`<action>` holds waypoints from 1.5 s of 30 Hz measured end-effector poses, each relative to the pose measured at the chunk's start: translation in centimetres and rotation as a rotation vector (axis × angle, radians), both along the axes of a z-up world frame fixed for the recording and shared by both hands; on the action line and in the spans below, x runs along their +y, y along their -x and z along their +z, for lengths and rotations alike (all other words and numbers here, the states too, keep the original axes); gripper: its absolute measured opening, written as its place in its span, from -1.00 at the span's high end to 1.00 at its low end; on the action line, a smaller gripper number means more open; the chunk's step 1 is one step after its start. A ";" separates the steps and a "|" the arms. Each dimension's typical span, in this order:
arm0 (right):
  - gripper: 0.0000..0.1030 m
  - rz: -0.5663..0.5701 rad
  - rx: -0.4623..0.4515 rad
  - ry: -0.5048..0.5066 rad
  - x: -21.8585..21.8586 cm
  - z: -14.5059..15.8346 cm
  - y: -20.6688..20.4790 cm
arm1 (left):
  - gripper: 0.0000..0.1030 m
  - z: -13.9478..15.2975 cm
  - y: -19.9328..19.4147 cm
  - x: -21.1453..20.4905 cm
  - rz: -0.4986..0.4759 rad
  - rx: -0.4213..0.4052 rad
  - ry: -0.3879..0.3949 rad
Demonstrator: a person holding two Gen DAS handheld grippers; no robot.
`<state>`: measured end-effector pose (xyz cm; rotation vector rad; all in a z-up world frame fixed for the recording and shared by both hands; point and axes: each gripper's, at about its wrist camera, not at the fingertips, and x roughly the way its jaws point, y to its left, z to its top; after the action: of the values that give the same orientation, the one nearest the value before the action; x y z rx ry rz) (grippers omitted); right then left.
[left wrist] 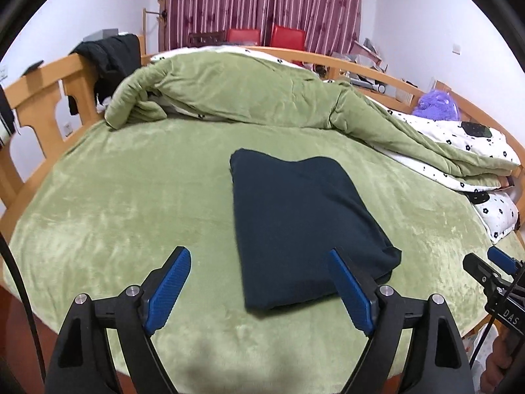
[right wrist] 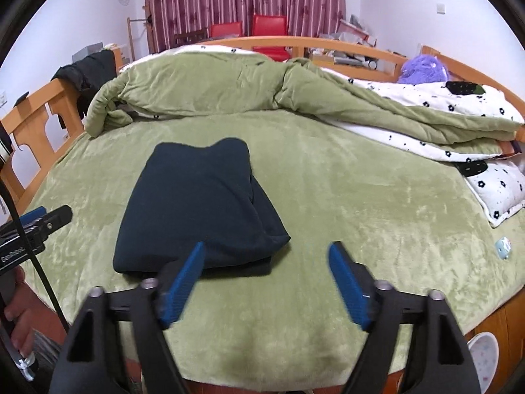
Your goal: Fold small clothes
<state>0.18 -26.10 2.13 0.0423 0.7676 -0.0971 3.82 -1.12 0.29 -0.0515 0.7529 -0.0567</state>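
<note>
A dark navy garment (left wrist: pixel 302 226) lies folded into a neat rectangle on the green bed sheet (left wrist: pixel 131 203). My left gripper (left wrist: pixel 259 256) hovers above its near edge, open, blue pads wide apart with nothing between them. In the right wrist view the same garment (right wrist: pixel 197 207) sits ahead and to the left. My right gripper (right wrist: pixel 265 249) is open above the sheet near the garment's near right corner, holding nothing. Each gripper shows at the edge of the other's view: the right gripper (left wrist: pixel 492 262) and the left gripper (right wrist: pixel 49 216).
A rumpled green quilt (left wrist: pixel 236 92) with a white flowered lining (right wrist: pixel 459 111) is heaped across the far half of the bed. A wooden bed frame (left wrist: pixel 42 88) rings the mattress. A purple plush toy (right wrist: pixel 423 69) and red chairs (left wrist: pixel 285 37) lie beyond. A small object (right wrist: pixel 503 247) rests at the right.
</note>
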 end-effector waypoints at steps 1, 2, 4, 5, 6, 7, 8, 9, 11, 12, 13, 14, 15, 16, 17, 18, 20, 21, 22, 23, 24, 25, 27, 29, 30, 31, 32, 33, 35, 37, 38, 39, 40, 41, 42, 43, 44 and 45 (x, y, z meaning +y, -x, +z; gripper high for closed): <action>-0.63 -0.004 -0.013 0.009 0.1 0.3 0.4 | -0.67 0.4 0.6 0.0 0.002 -0.005 -0.005; -0.65 -0.005 -0.016 0.015 0.1 0.6 0.6 | -0.67 0.8 1.1 -0.1 0.001 -0.008 -0.009; -0.72 0.000 -0.027 0.020 0.3 1.3 1.4 | -0.67 1.3 1.9 -0.2 -0.004 -0.011 -0.019; -0.74 0.001 -0.029 0.025 0.3 1.4 1.7 | -0.67 1.6 2.4 -0.3 -0.006 -0.016 -0.023; -0.77 0.001 -0.031 0.035 0.5 1.7 2.1 | -0.67 1.9 3.0 -0.3 -0.005 -0.024 -0.029; -0.78 0.000 -0.036 0.042 0.5 1.9 2.4 | -0.67 2.1 3.3 -0.4 -0.005 -0.029 -0.034; -0.78 -0.001 -0.040 0.044 0.6 2.1 2.7 | -0.67 2.3 3.7 -0.4 -0.007 -0.034 -0.039; -0.79 -0.002 -0.045 0.043 0.6 2.4 3.1 | -0.67 2.5 4.0 -0.5 -0.009 -0.036 -0.042; -0.80 -0.007 -0.051 0.034 0.5 2.8 3.7 | -0.67 2.9 4.5 -0.5 -0.009 -0.040 -0.044; -0.82 -0.011 -0.054 0.031 0.5 3.0 4.0 | -0.67 3.1 4.7 -0.5 -0.013 -0.044 -0.041; -0.84 -0.016 -0.059 0.033 0.4 3.2 4.2 | -0.67 3.4 5.1 -0.5 -0.016 -0.049 -0.040; -0.85 -0.021 -0.062 0.037 0.4 3.3 4.5 | -0.67 3.5 5.3 -0.6 -0.016 -0.054 -0.042; -0.85 -0.030 -0.066 0.046 0.3 3.5 4.8 | -0.67 3.7 5.6 -0.6 -0.016 -0.060 -0.046; -0.85 -0.041 -0.073 0.051 0.2 3.6 5.1 | -0.67 3.9 5.9 -0.6 -0.019 -0.068 -0.049; -0.85 -0.047 -0.078 0.052 0.1 3.8 5.3 | -0.67 4.1 6.3 -0.6 -0.021 -0.072 -0.050; -0.85 -0.047 -0.081 0.051 0.0 3.9 5.6 | -0.67 4.2 6.5 -0.7 -0.023 -0.076 -0.053; -0.85 -0.047 -0.083 0.042 -0.1 4.1 6.1 | -0.67 4.3 6.9 -0.6 -0.025 -0.080 -0.053; -0.85 -0.046 -0.084 0.043 -0.1 4.1 6.2 | -0.67 4.3 7.1 -0.6 -0.026 -0.079 -0.051; -0.85 -0.045 -0.086 0.047 0.0 4.2 6.5 | -0.67 4.3 7.3 -0.5 -0.027 -0.077 -0.051; -0.85 -0.044 -0.087 0.048 0.1 4.3 6.6 | -0.67 4.4 7.4 -0.4 -0.026 -0.075 -0.050; -0.85 -0.042 -0.087 0.050 0.1 4.3 6.8 | -0.67 4.4 7.5 -0.5 -0.024 -0.074 -0.049; -0.85 -0.041 -0.088 0.054 0.2 4.4 6.9 | -0.67 4.4 7.6 -0.4 -0.023 -0.075 -0.045; -0.85 -0.037 -0.089 0.060 0.4 4.4 7.2 | -0.67 4.4 7.8 -0.3 -0.019 -0.073 -0.038; -0.85 -0.035 -0.086 0.060 0.5 4.5 7.3 | -0.67 4.6 8.0 -0.2 -0.017 -0.074 -0.034; -0.85 -0.034 -0.087 0.059 0.5 4.5 7.4 | -0.67 4.6 8.1 -0.1 -0.016 -0.075 -0.034; -0.85 -0.035 -0.089 0.058 0.5 4.6 7.5 | -0.67 4.7 8.2 -0.1 -0.014 -0.076 -0.036; -0.85 -0.037 -0.090 0.057 0.6 4.6 7.4 | -0.67 4.7 8.3 0.0 -0.013 -0.077 -0.036; -0.85 -0.038 -0.091 0.054 0.6 4.6 7.5 | -0.67 4.8 8.3 0.1 -0.013 -0.077 -0.036; -0.85 -0.039 -0.091 0.046 0.6 4.6 7.6 | -0.67 4.8 8.4 0.1 -0.011 -0.078 -0.036; -0.85 -0.042 -0.088 0.040 0.6 4.6 7.6 | -0.67 4.9 8.4 0.2 -0.009 -0.079 -0.035; -0.85 -0.042 -0.087 0.037 0.6 4.6 7.6 | -0.67 5.0 8.4 0.2 -0.009 -0.080 -0.034; -0.85 -0.041 -0.086 0.037 0.5 4.6 7.7 | -0.67 5.0 8.4 0.2 -0.009 -0.080 -0.033; -0.85 -0.042 -0.087 0.038 0.5 4.6 7.7 | -0.67 5.0 8.4 0.2 -0.010 -0.079 -0.034; -0.85 -0.044 -0.086 0.039 0.4 4.6 7.7 | -0.67 5.0 8.4 0.2 -0.011 -0.078 -0.035; -0.85 -0.045 -0.086 0.039 0.4 4.6 7.7 | -0.67 5.0 8.4 0.3 -0.011 -0.078 -0.036; -0.85 -0.046 -0.087 0.039 0.4 4.6 7.8 | -0.67 5.0 8.4 0.2 -0.009 -0.079 -0.036; -0.85 -0.047 -0.087 0.039 0.5 4.7 7.8 | -0.67 5.0 8.4 0.3 -0.009 -0.079 -0.034; -0.85 -0.046 -0.087 0.039 0.4 4.7 7.8 | -0.67 5.0 8.4 0.3 -0.010 -0.078 -0.033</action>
<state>-7.61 -25.66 6.79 0.0270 0.6777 -0.1535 -4.60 -0.87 5.26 -0.0136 0.6757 -0.0554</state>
